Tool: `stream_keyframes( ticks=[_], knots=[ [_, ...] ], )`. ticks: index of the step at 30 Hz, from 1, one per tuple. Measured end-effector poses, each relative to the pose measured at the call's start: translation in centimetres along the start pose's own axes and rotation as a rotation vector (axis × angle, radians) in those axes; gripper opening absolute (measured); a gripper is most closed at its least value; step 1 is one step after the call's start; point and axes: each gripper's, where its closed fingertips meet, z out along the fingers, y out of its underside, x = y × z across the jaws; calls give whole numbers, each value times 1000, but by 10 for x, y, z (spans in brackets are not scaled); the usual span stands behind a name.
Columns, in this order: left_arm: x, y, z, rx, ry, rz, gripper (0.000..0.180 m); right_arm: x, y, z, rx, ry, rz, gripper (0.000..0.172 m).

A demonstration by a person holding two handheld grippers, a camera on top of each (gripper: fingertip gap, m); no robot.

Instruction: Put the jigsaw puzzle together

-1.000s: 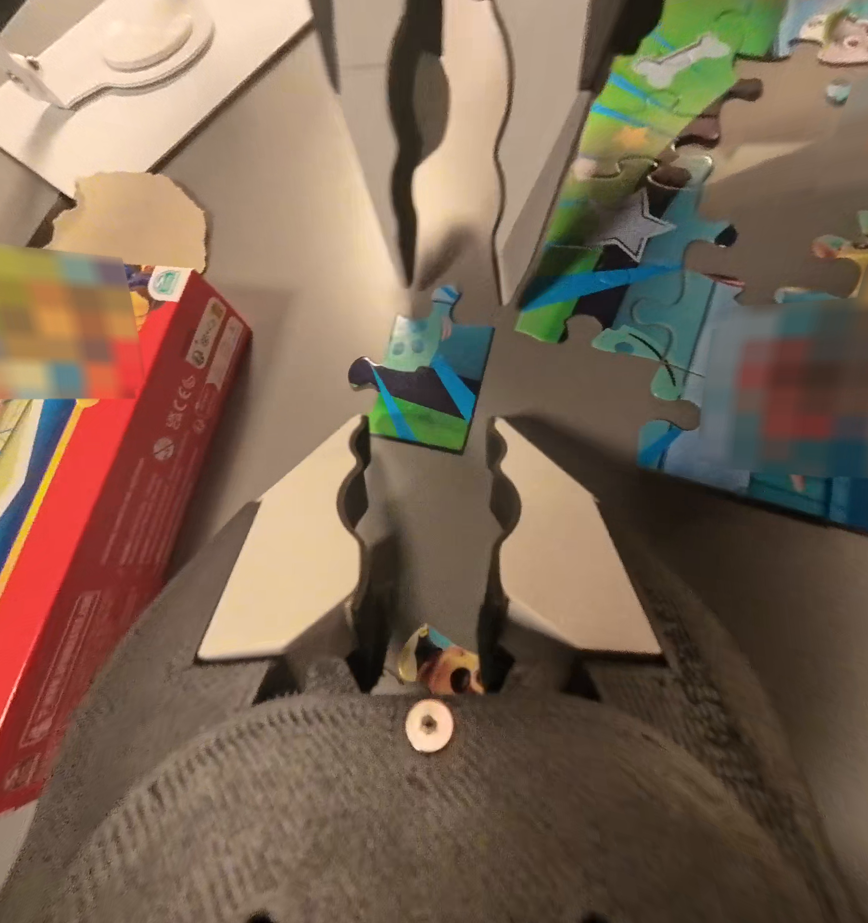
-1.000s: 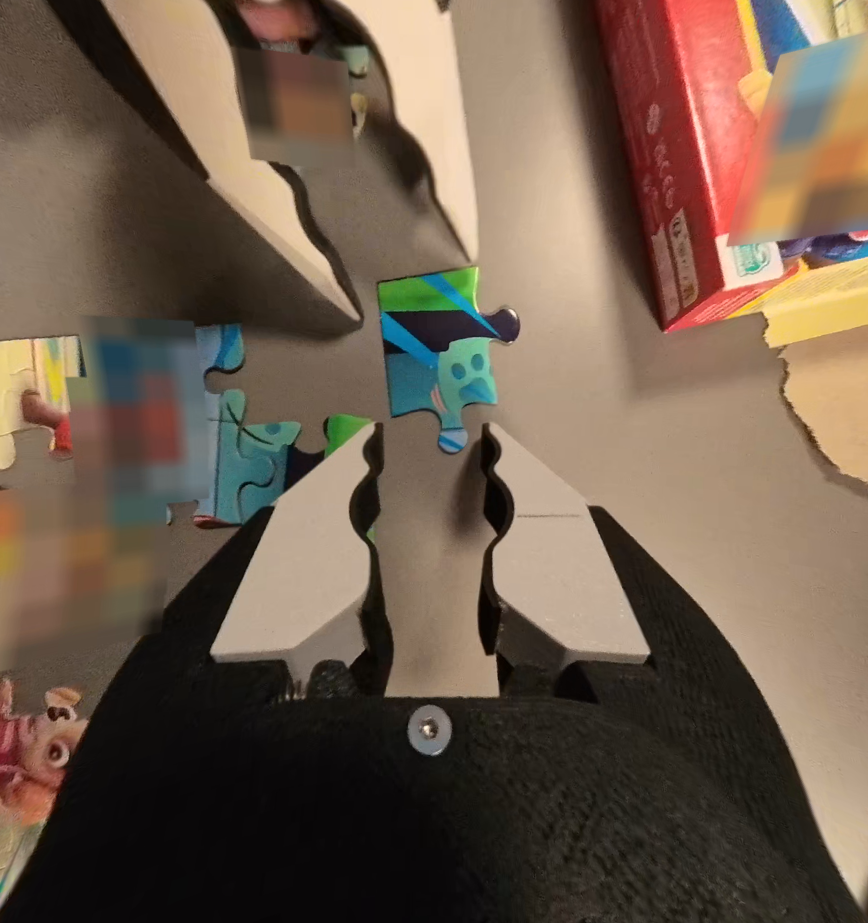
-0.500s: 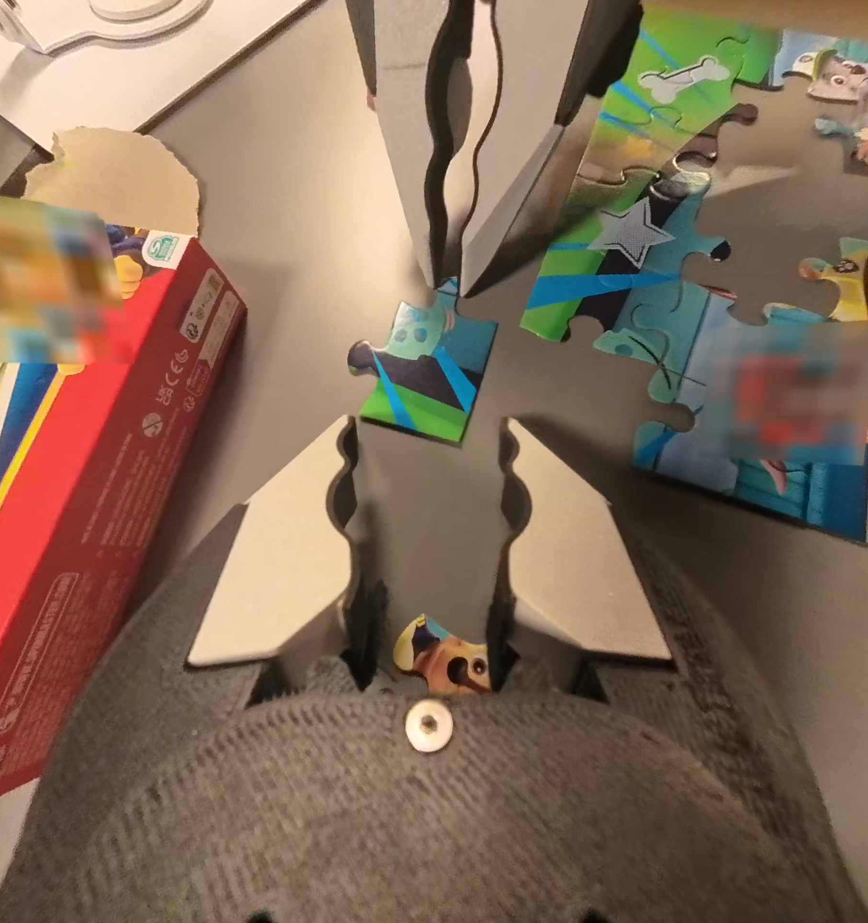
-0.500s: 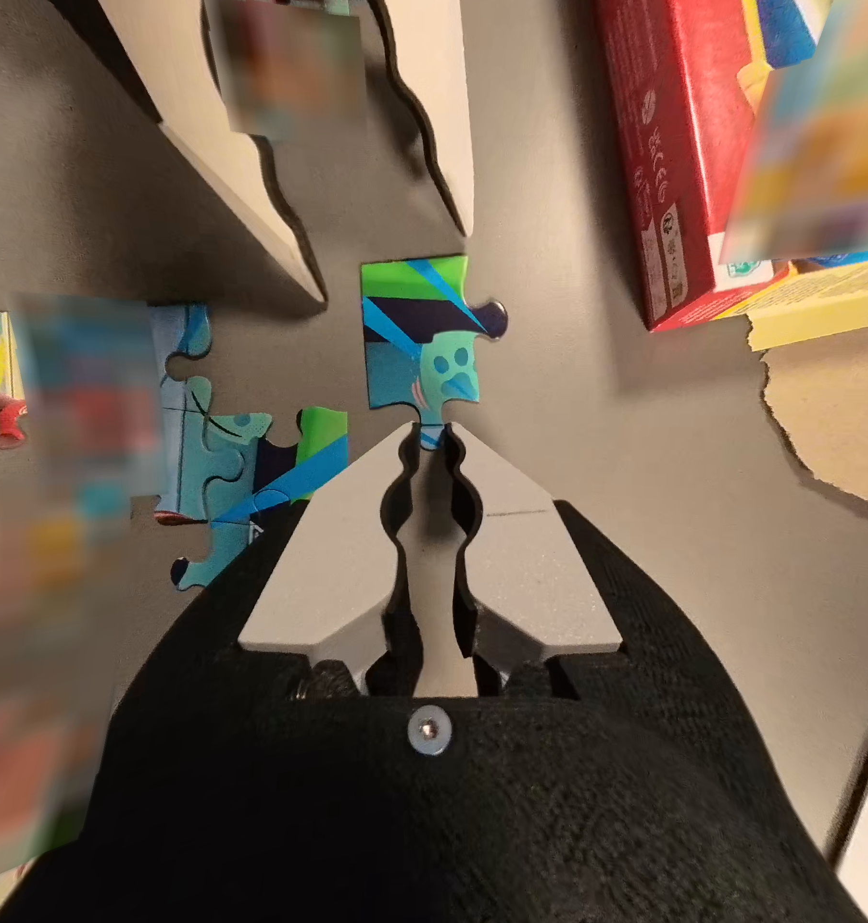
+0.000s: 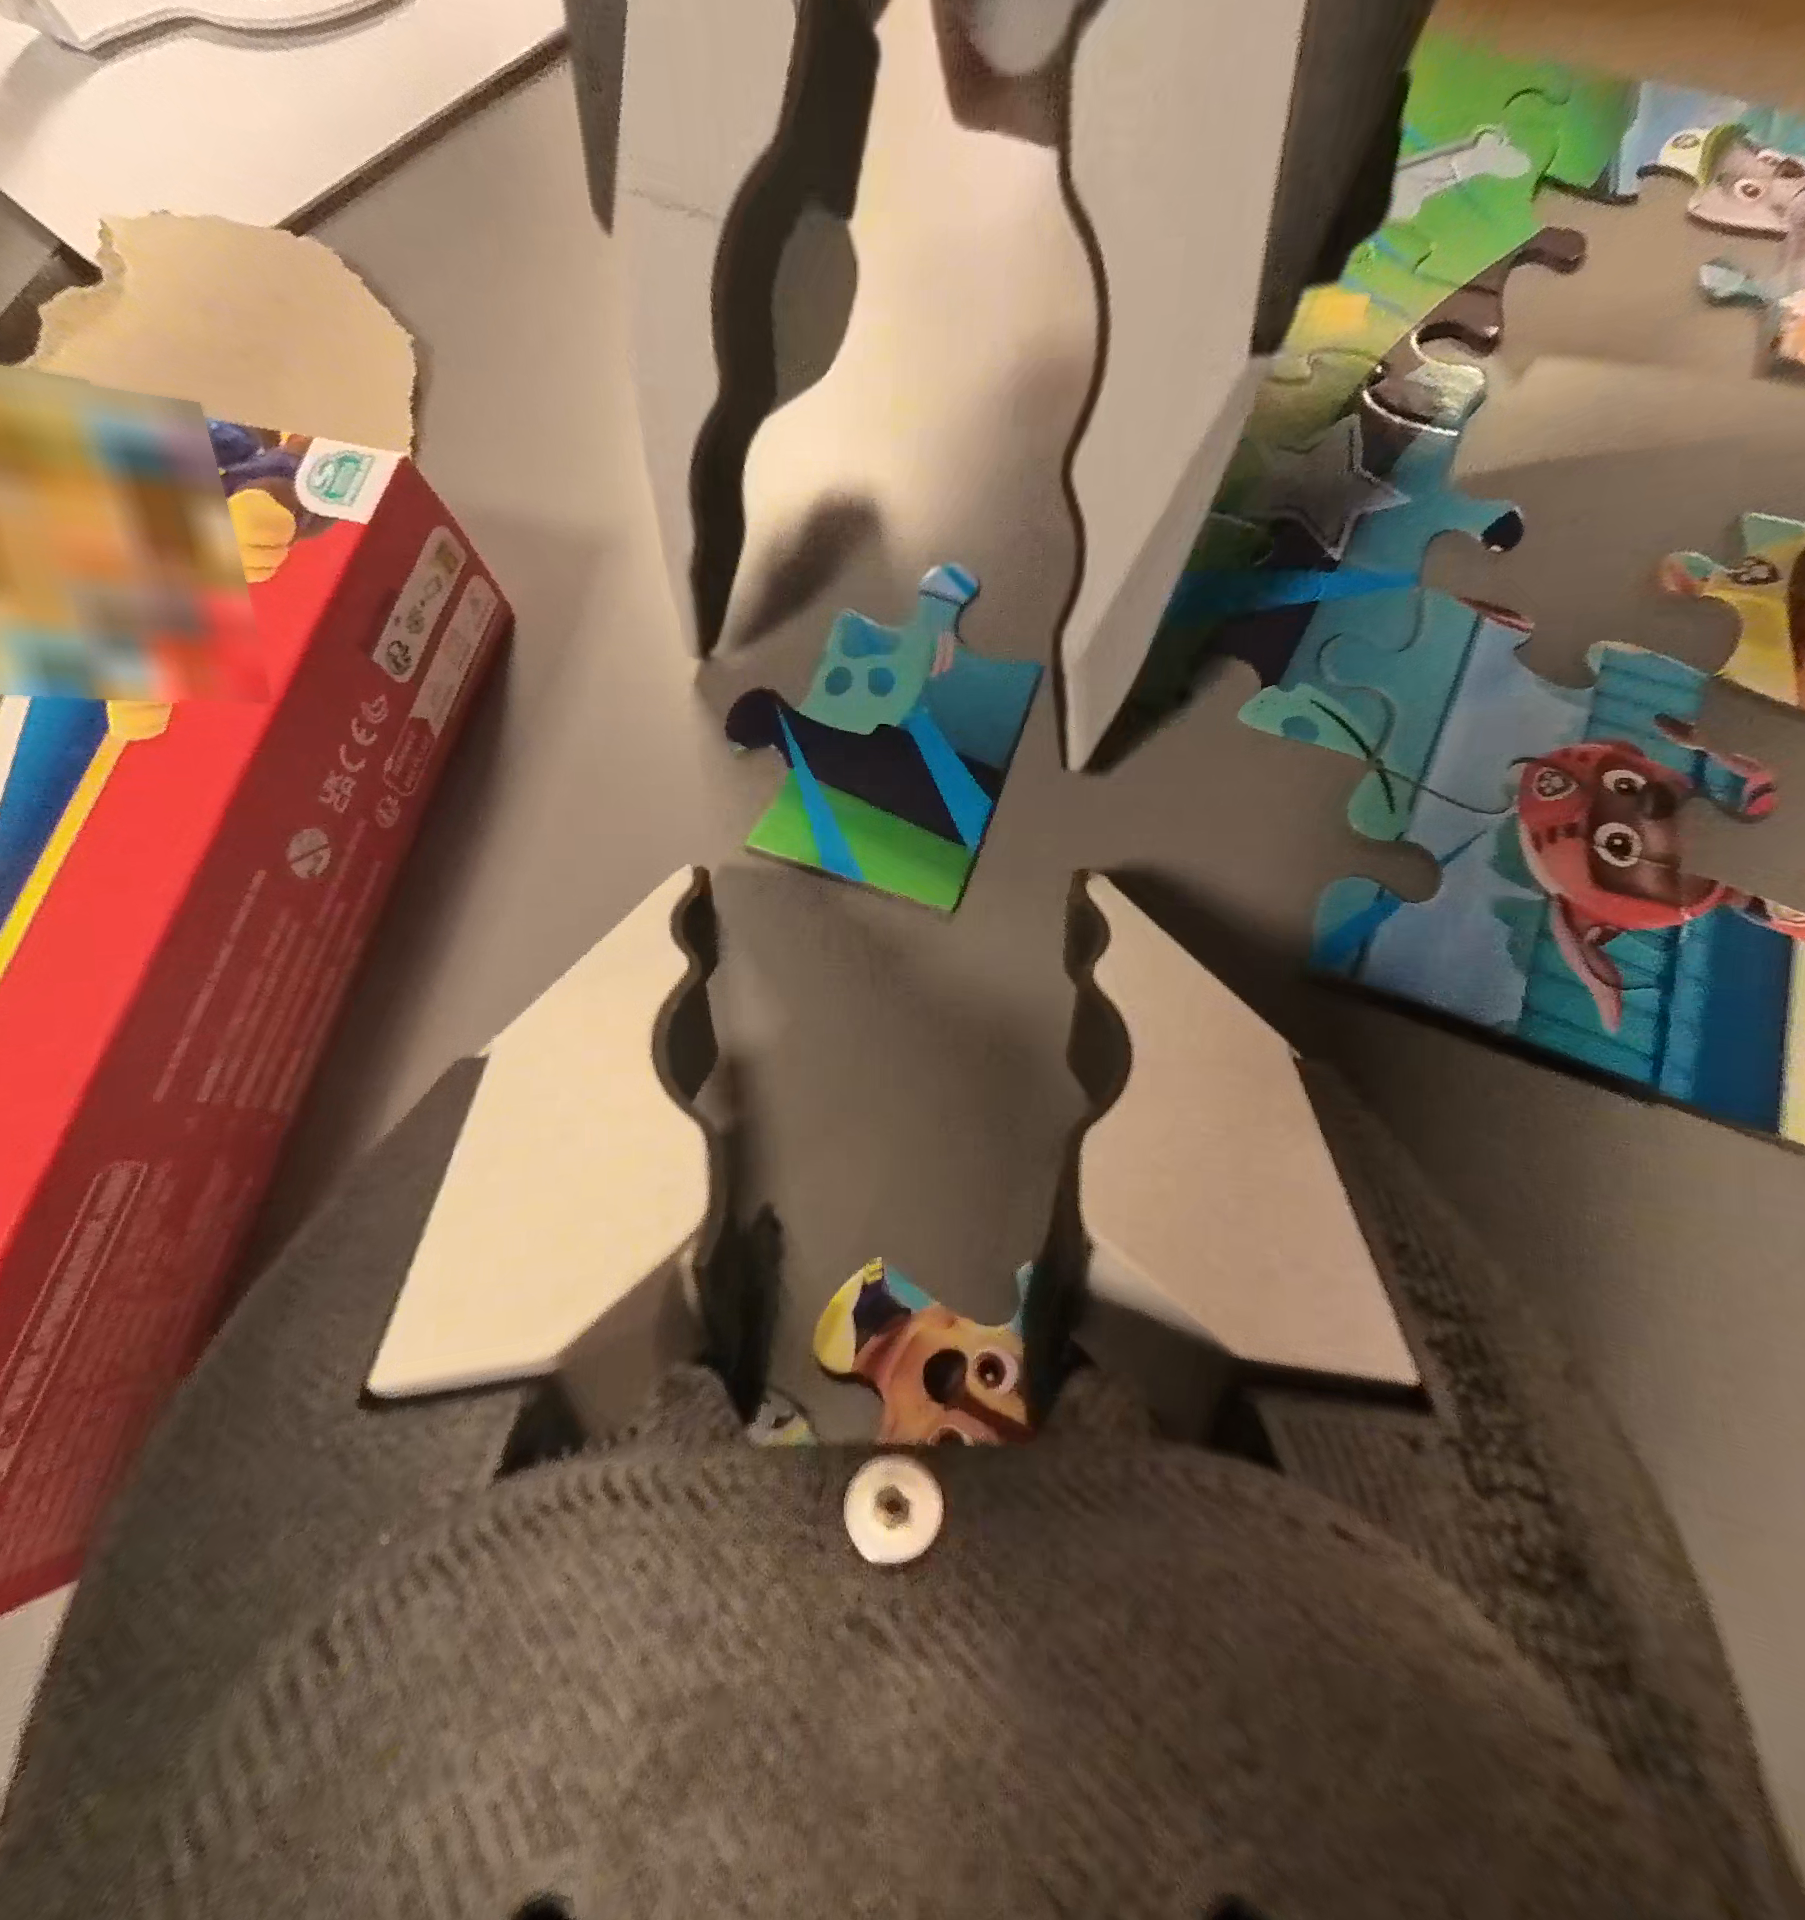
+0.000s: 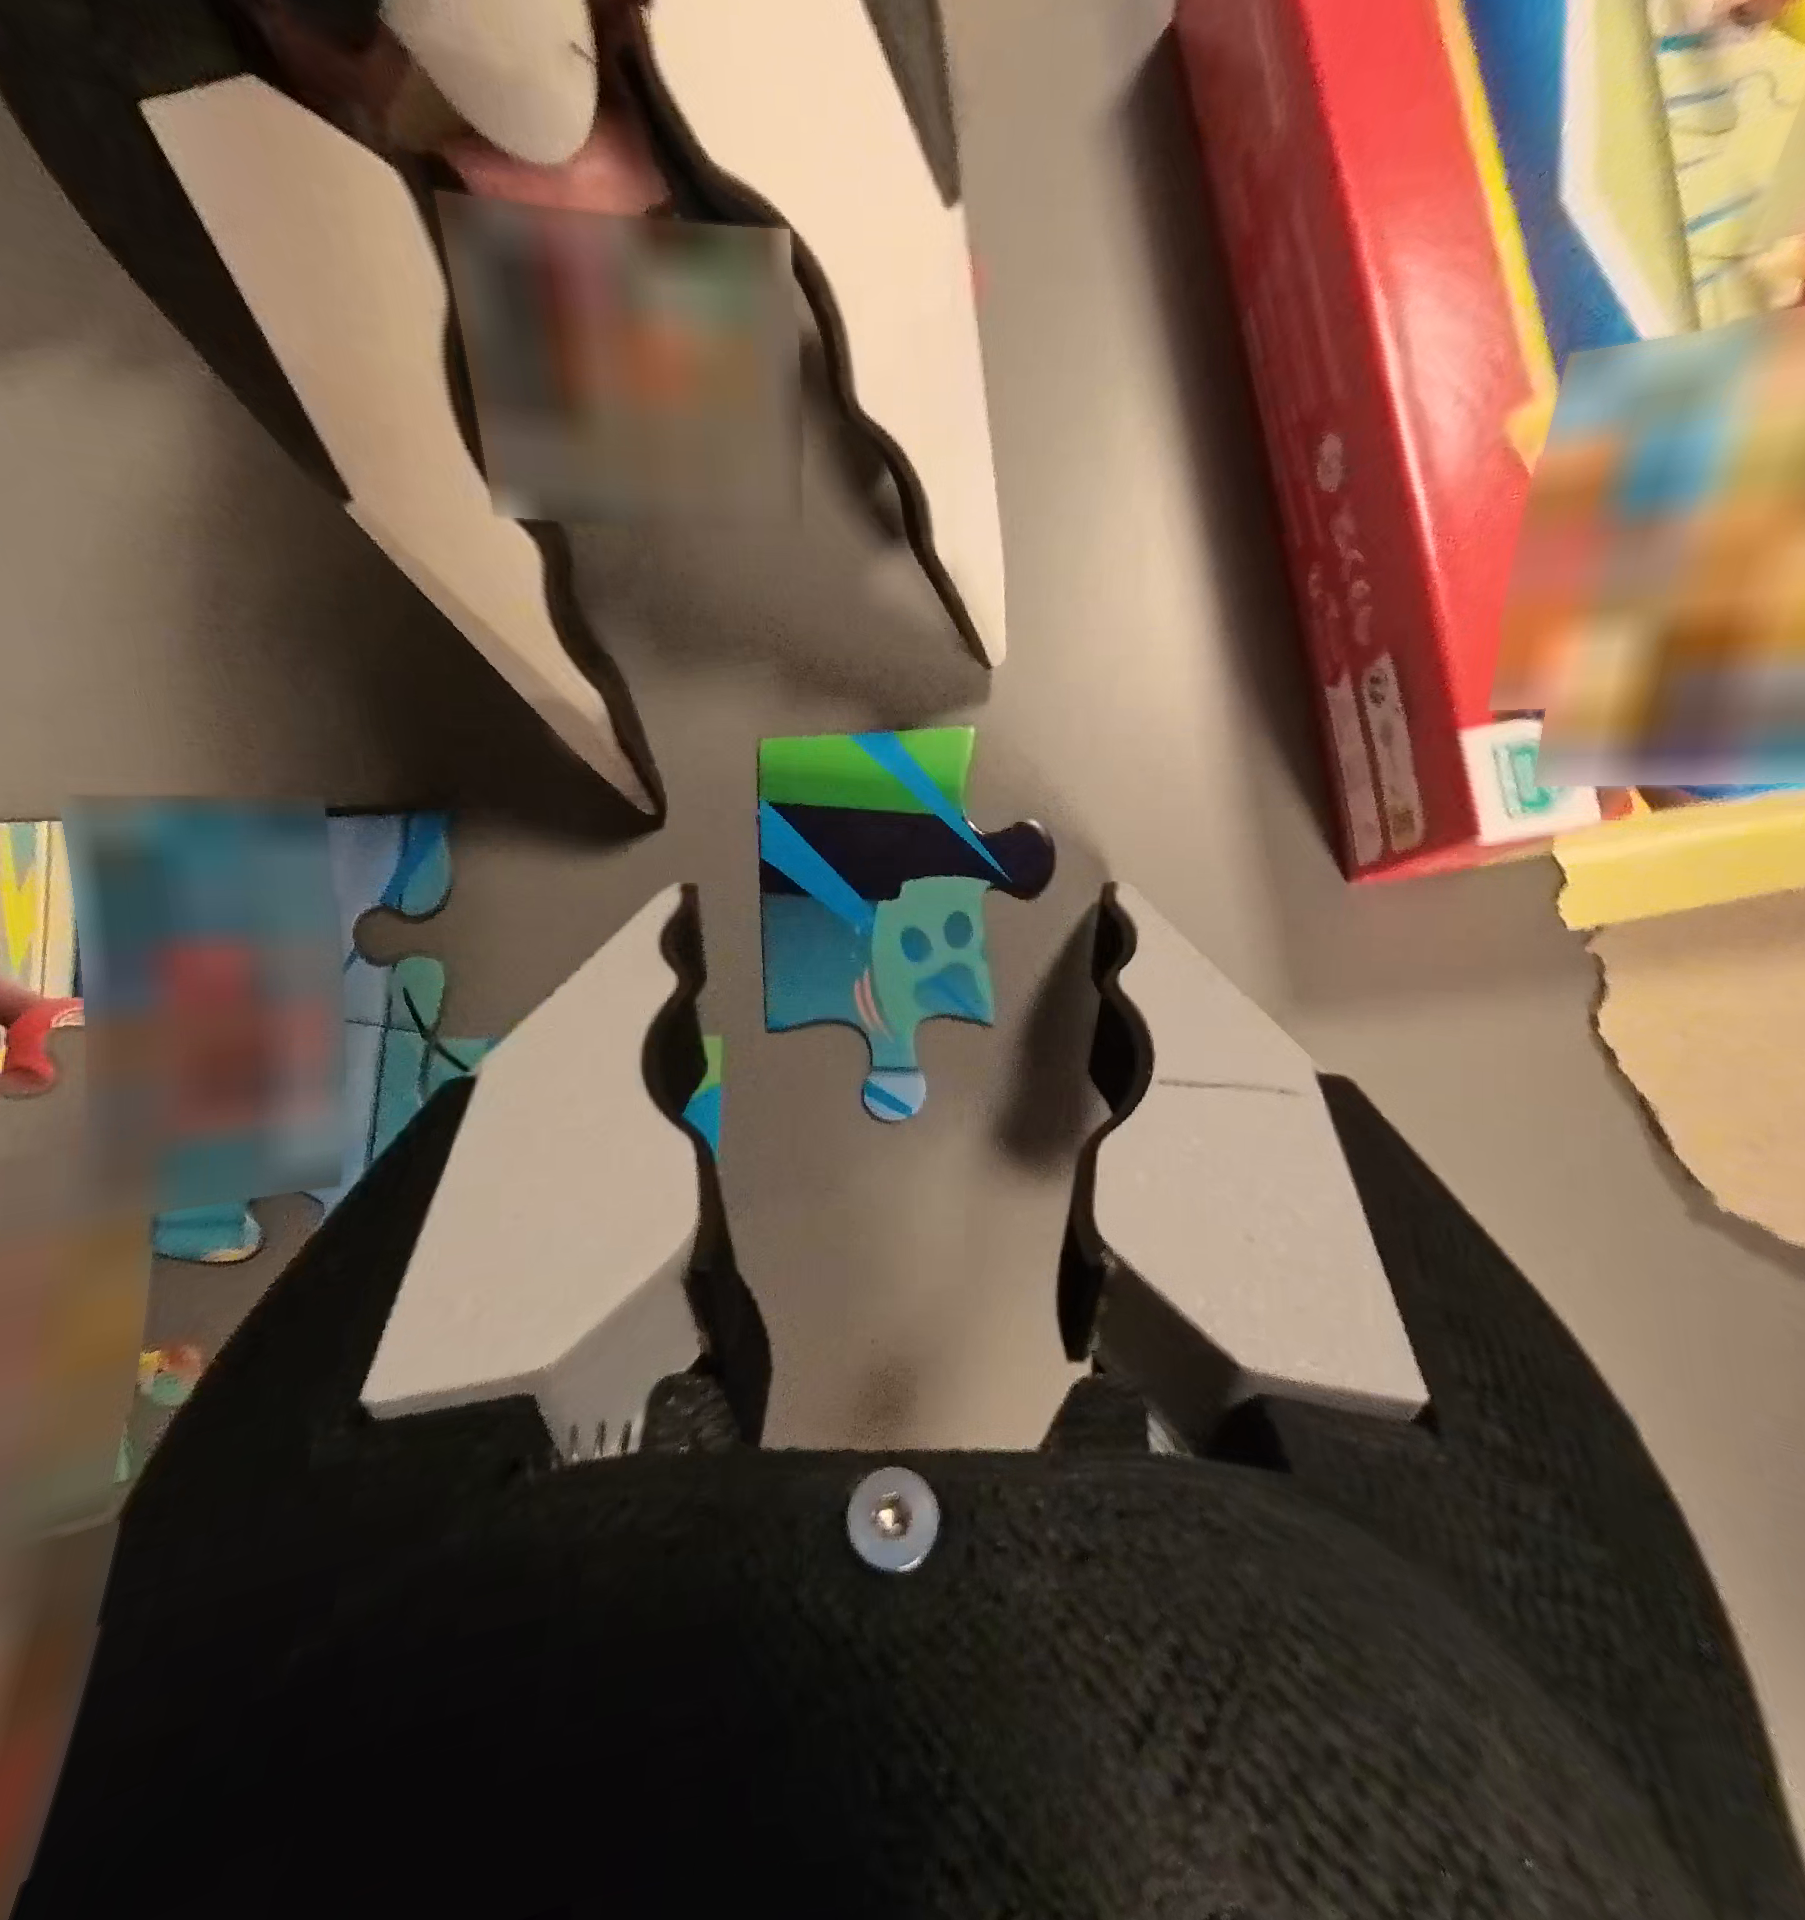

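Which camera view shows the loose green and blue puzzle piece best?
The right wrist view: the puzzle piece lies whole and sharp between the open right gripper's fingers. In the left wrist view it is whole too, but farther and slightly blurred.

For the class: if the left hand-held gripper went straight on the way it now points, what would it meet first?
Probably the loose puzzle piece, lying flat on the grey table just ahead of the open left hand-held gripper. Beyond it stands the right hand-held gripper, facing it. Height above the table is unclear.
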Motion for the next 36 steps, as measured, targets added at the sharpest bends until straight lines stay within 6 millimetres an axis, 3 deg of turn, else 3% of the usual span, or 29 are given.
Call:
stream_keyframes(
  ticks=[3, 9, 13, 17, 19, 21, 23, 25, 31, 36],
  knots=[
    [0, 1, -1, 0, 4, -4, 66, 0, -3, 5, -41, 12, -35, 74],
    [0, 3, -4, -4, 15, 3, 65, 5, -3, 6, -170, 47, -70, 54],
    [-1, -3, -12, 32, 27, -24, 63, 2, -4, 7, -214, 67, -69, 53],
    [-4, -13, -21, 95, 46, -85, 63, -10, -6, 8, -177, 100, -147, 27],
    [-4, -16, -23, 124, 67, -127, 63, -11, -6, 7, -162, 134, -158, 24],
    [-5, -17, -24, 142, 82, -158, 63, -10, -6, 7, -150, 155, -132, 28],
    [-7, -18, -27, 156, 83, -176, 63, -6, -4, 5, -149, 150, -61, 48],
    [-9, -19, -30, 165, 76, -182, 62, -2, 1, 3, -156, 126, 51, 57],
    [-14, -28, -46, 208, 55, -191, 61, -6, 2, 3, -194, 135, 67, 40],
    [-8, -44, -82, 272, -9, -181, 61, -26, -11, 14, -188, 99, 40, 39]
  ],
)
